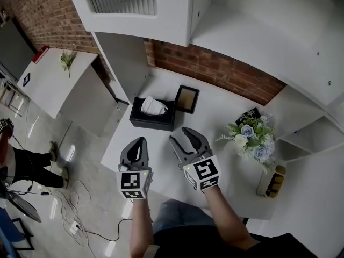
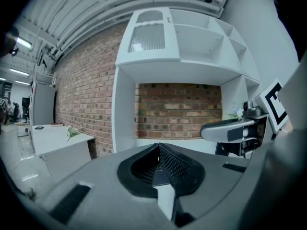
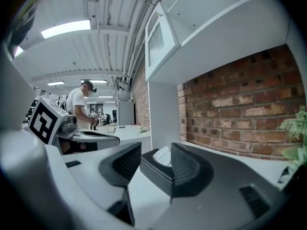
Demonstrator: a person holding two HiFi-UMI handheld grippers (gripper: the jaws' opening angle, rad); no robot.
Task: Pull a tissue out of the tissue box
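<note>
A black tissue box (image 1: 152, 117) stands on the white counter (image 1: 161, 171), with a white tissue (image 1: 153, 106) sticking up from its slot. My left gripper (image 1: 140, 141) is shut and empty, just short of the box's near side. My right gripper (image 1: 180, 134) is open and empty, near the box's right end. In the right gripper view the tissue box (image 3: 154, 171) and its tissue (image 3: 163, 155) show between the spread jaws of the right gripper (image 3: 156, 159), some way ahead. The left gripper (image 2: 158, 147) in its own view has its jaws pressed together, aimed at the brick wall.
A dark picture frame (image 1: 186, 99) stands behind the box. A bouquet of pale blue flowers (image 1: 252, 136) and a small jar (image 1: 271, 181) sit at the counter's right. White shelves (image 1: 161, 9) hang overhead. A person (image 1: 27, 165) and cables (image 1: 75, 198) are on the floor at left.
</note>
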